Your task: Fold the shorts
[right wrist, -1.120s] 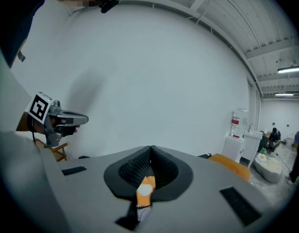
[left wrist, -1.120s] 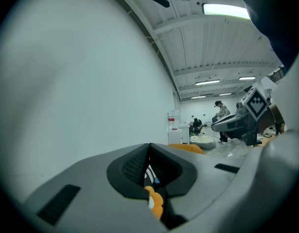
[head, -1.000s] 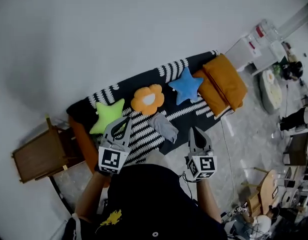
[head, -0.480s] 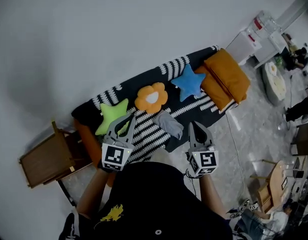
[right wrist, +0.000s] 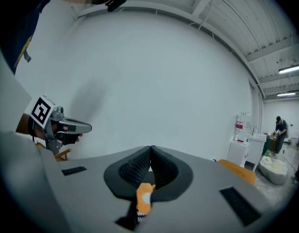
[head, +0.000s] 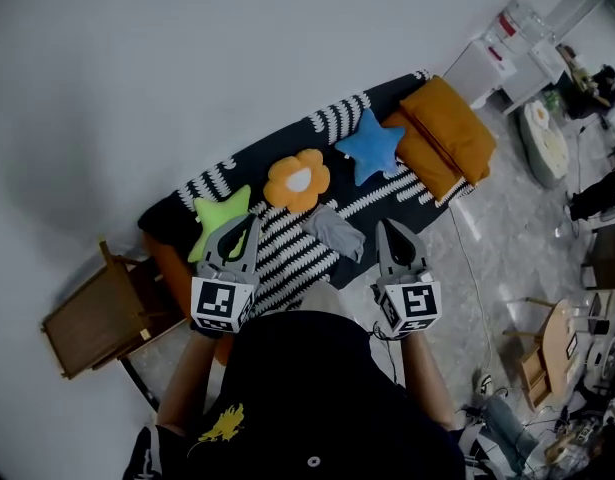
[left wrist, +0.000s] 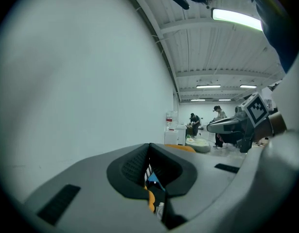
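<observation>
Two tongs: left tongs (head: 243, 224) and right tongs (head: 386, 228) are both closed, pads together, nothing gripped. They are held roughly level before the sofa, well apart from each other.
Task item: one pair of grey fabric shorts (head: 335, 232) lies as a compact heap on the black-and-white striped sofa cover (head: 287, 263), between the two tongs and touching neither.
Stage: the heap is too small to read. It fits shorts bunched and awaiting a fold, or shorts folded and set down.
Good practice: in any handling, pads should meet grey cloth alone, not the striped cover beneath, and keep clear of the pillows close by.
Pillows: three. One green star-shaped plush pillow (head: 215, 218) at 9 o'clock of the shorts, one orange flower-shaped plush pillow (head: 297, 181) at 11, one blue star-shaped plush pillow (head: 371, 148) at 1.
Cushions: orange slab cushions (head: 449, 133), apparently two, stacked at 2 o'clock.
Chair: one brown wooden chair (head: 92, 313) at 8 o'clock.
</observation>
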{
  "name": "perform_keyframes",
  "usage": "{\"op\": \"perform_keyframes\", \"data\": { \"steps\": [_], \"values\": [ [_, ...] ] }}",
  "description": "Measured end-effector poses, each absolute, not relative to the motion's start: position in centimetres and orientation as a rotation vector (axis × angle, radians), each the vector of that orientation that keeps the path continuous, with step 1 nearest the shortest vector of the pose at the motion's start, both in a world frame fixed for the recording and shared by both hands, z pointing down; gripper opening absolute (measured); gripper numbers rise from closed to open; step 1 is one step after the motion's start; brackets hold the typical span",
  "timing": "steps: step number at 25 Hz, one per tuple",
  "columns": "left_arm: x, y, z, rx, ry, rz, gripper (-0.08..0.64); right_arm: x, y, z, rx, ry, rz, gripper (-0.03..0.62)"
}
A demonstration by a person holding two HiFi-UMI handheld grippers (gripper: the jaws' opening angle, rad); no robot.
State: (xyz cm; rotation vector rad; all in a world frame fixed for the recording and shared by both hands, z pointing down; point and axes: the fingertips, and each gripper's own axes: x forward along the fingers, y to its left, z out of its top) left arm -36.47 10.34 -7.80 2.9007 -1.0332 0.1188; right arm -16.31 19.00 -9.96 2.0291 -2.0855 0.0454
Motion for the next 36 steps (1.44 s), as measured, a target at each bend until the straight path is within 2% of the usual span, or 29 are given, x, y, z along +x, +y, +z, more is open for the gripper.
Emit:
{"op": "perform_keyframes", "data": {
  "steps": [13, 24, 36],
  "values": [
    [-34.0, 8.6, -10.0, 2.952, -1.015, 0.049, 0.015, -15.0, 16.9, -13.2, 2.061, -2.078, -0.083, 0.015],
    [-33.0, 7.8, -9.5, 2.992, -0.952, 0.123, 0.015, -11.6, 17.0, -12.9, 2.192, -1.971, -0.046, 0.015],
    [-33.1, 8.7, -9.2, 3.011, -0.905, 0.27, 0.015, -11.4, 16.4, -11.2, 2.192, -2.001, -0.016, 0.015]
  ]
}}
